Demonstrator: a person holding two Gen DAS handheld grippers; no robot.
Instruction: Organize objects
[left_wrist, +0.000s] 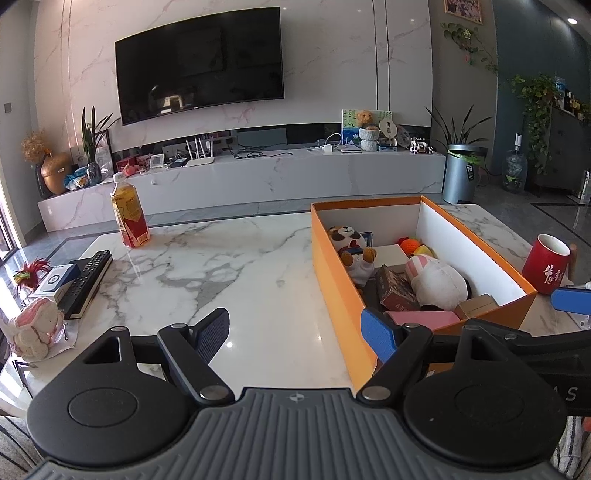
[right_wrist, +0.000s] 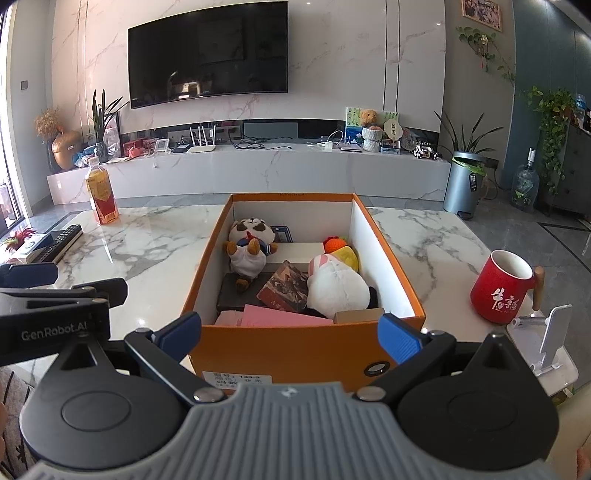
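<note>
An orange box (right_wrist: 295, 350) stands on the marble table (right_wrist: 155, 240), also in the left wrist view (left_wrist: 332, 295). It holds a panda plush (right_wrist: 251, 240), a white plush (right_wrist: 336, 284), a book (right_wrist: 284, 286), a pink box (right_wrist: 280, 317) and other small items. My right gripper (right_wrist: 291, 334) is open and empty, its jaws level with the box's near wall. My left gripper (left_wrist: 295, 332) is open and empty, just left of the box's near corner. A tea bottle (left_wrist: 129, 214), a remote (left_wrist: 86, 282) and a red mug (right_wrist: 504, 288) stand on the table.
A crochet toy (left_wrist: 35, 328) and a small boxed item (left_wrist: 57, 280) lie at the table's left edge. A white phone stand (right_wrist: 550, 339) sits on a tray at the right. A TV console (left_wrist: 258, 177) and a bin (left_wrist: 461, 173) stand beyond.
</note>
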